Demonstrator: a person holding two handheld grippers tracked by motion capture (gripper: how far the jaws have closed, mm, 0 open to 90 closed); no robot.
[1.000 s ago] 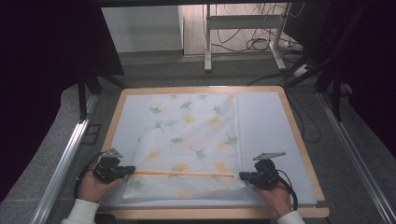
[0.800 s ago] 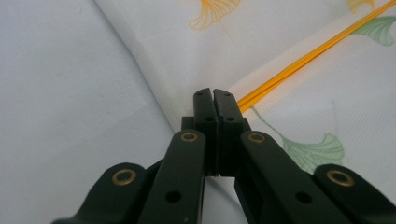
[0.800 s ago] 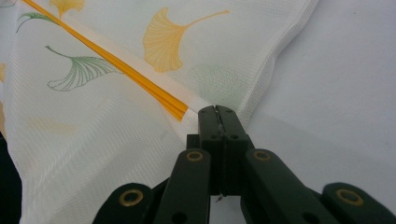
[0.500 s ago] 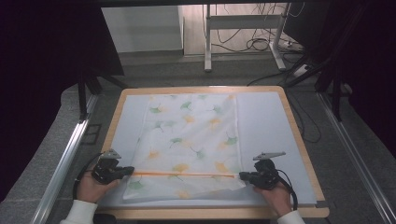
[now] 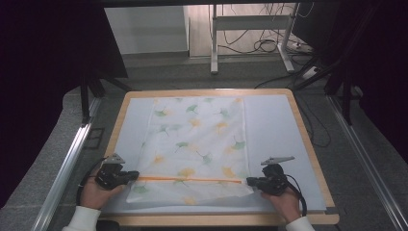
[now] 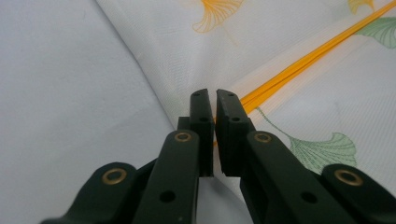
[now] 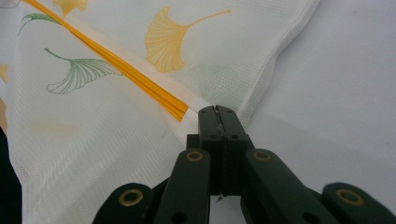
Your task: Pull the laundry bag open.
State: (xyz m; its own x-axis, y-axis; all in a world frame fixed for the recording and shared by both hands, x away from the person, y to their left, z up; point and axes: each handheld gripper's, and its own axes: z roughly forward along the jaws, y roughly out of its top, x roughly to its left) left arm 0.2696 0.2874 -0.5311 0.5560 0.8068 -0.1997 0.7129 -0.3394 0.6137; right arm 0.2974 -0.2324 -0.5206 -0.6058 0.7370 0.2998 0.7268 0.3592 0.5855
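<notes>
The cloth (image 5: 197, 144), laid flat on the table (image 5: 274, 130), is judged light, limp and easily creased, best taken at its side edges, where it is clamped by the right gripper (image 7: 218, 112), while the left gripper (image 6: 215, 100), whose jaws have just been opening, seems barely parted around the edge.

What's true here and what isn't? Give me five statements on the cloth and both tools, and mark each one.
1. The cloth bears a leaf print. True.
2. The orange stripe runs along the cloth's far edge. False: it crosses the cloth near the person's side, from one tool to the other.
3. The right tool is shut on the cloth's edge, at the stripe's end. True.
4. The left tool is clamped tight. False: its jaws have just been opening; a slim gap shows, with the cloth's edge between them.
5. The cloth is bunched in a heap. False: it lies spread flat on the table.
</notes>
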